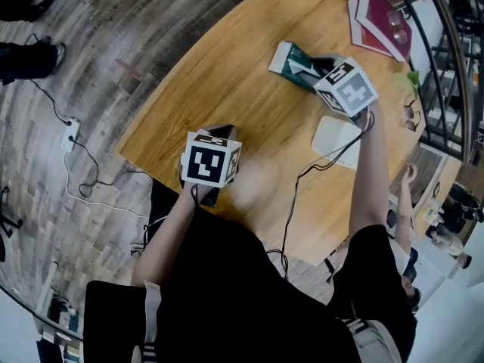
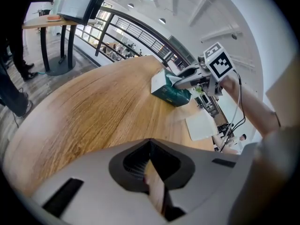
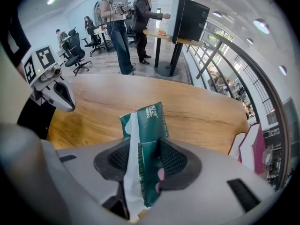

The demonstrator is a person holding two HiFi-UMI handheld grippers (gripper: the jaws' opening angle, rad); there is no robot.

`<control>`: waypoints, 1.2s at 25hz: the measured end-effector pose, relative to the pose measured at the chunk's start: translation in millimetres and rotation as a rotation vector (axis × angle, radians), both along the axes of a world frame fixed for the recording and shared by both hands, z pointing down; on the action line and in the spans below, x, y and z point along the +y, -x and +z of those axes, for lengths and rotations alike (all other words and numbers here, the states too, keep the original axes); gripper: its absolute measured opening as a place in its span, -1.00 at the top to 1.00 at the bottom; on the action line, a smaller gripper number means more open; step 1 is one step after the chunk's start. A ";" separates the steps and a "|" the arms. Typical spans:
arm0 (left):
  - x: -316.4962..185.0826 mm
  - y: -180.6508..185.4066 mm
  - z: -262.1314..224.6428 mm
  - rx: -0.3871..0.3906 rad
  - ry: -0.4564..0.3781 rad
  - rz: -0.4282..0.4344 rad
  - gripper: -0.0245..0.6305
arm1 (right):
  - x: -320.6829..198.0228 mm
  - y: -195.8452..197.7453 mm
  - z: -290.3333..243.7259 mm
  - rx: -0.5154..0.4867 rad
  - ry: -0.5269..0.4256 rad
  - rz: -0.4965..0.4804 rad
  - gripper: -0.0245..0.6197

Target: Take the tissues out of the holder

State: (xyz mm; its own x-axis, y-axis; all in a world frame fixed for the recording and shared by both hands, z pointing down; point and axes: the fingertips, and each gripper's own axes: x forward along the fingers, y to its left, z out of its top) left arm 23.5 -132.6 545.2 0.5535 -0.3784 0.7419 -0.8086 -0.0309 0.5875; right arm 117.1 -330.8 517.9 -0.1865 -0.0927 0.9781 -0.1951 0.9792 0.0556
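A dark green tissue pack [image 1: 290, 60] lies on the round wooden table [image 1: 227, 74] at its far side. My right gripper [image 1: 314, 68] is shut on the pack's near end. In the right gripper view the pack [image 3: 151, 125] stands up between the pads, and a white tissue [image 3: 131, 163] shows along its left side. My left gripper [image 1: 221, 132] hovers over the table's near edge, well apart from the pack, with its jaws shut [image 2: 152, 170] and nothing in them. From the left gripper view the pack [image 2: 169, 92] and the right gripper [image 2: 182, 81] appear across the table.
Red books [image 1: 382, 17] lie at the far right of the table and a white pad [image 1: 336, 141] to the right of its middle. Cables trail off the near edge. A railing [image 1: 446, 66] runs to the right. People stand at a desk [image 3: 159, 34] beyond the table.
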 end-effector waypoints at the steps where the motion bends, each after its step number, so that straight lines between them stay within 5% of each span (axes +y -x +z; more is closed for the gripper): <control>1: 0.0 -0.5 0.3 0.000 0.000 0.000 0.89 | -0.8 0.0 0.5 -0.001 -0.005 -0.001 0.39; 10: 2.8 -5.4 -0.1 0.003 -0.002 0.004 0.89 | 0.3 3.4 2.2 -0.026 -0.078 -0.015 0.37; 23: 11.4 -9.5 -9.6 -0.003 -0.024 0.018 0.89 | -0.4 4.3 -9.7 -0.089 -0.438 -0.030 0.34; 30: 16.0 -4.5 -16.6 -0.016 -0.040 0.019 0.89 | 17.3 6.4 -34.3 -0.139 -0.554 0.028 0.34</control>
